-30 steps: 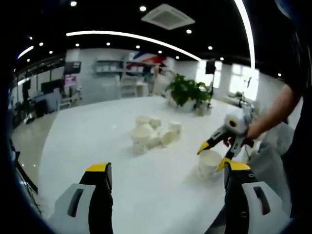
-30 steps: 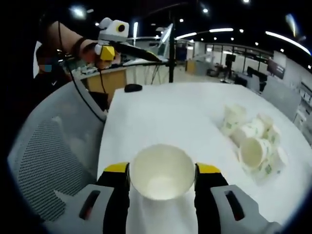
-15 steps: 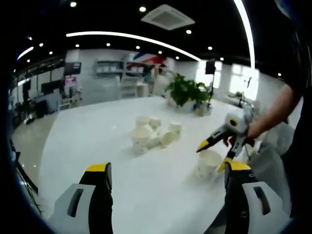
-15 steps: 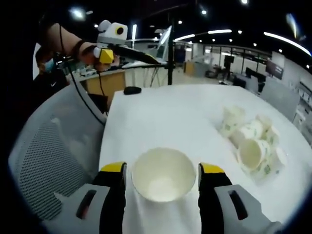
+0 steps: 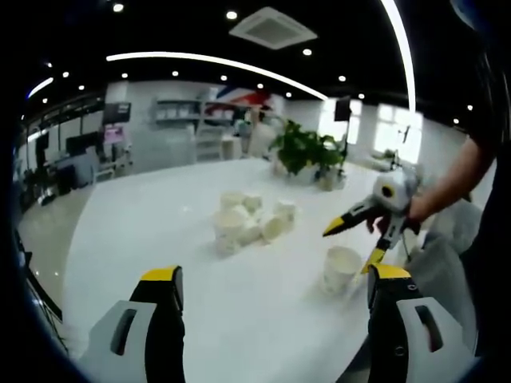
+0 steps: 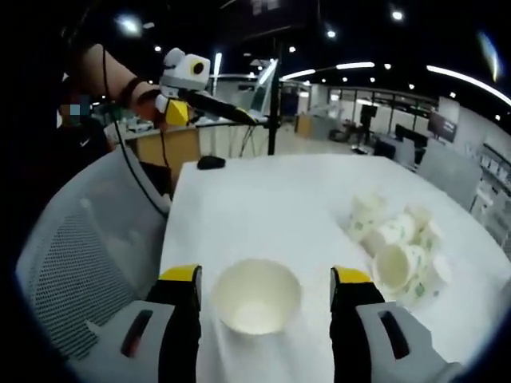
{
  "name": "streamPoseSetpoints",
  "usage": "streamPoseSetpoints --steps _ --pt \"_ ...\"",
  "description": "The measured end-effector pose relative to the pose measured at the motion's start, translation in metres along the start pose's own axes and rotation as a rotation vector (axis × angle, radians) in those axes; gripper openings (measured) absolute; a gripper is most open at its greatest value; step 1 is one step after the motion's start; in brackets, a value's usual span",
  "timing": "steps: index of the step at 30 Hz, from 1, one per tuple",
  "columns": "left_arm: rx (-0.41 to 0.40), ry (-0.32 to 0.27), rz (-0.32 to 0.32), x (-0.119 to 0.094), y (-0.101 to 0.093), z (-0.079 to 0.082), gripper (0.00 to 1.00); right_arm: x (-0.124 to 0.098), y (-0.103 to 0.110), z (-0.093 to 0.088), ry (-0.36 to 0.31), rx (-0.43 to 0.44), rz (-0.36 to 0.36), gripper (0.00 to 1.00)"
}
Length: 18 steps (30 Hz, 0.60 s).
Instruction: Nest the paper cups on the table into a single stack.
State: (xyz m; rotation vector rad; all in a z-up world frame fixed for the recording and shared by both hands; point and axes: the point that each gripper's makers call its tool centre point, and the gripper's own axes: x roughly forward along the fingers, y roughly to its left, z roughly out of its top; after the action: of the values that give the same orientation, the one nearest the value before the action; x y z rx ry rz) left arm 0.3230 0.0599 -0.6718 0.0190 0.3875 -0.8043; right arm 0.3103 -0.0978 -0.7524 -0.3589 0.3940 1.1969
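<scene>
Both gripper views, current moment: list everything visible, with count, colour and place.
Upright paper cup: one, white, near table edge, standing free between the right gripper's open jaws.
Cup pile: count unclear, white with green print, mid-table, several tipped over.
Table: one, white, beneath all the cups.
Mesh chair: one, grey, beside the table.
Dark object: one, black, far table edge; too small to identify.
Potted plant: one, green, far side of table.
Left gripper: yellow-tipped jaws, open, holding nothing, above the table.
Right gripper: yellow-tipped jaws, open either side of the upright cup.
</scene>
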Motion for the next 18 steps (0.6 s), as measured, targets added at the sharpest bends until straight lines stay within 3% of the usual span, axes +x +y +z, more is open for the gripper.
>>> streamPoseSetpoints --steps 8,18 --pt "0.000 -0.008 -0.005 0.002 0.000 0.001 0.97 -0.009 -0.016 0.016 -0.052 -0.011 -0.079 0.72" --pt "-0.004 -0.009 -0.006 0.004 -0.002 0.001 0.97 -0.022 -0.030 0.019 -0.082 0.008 -0.137 0.79"
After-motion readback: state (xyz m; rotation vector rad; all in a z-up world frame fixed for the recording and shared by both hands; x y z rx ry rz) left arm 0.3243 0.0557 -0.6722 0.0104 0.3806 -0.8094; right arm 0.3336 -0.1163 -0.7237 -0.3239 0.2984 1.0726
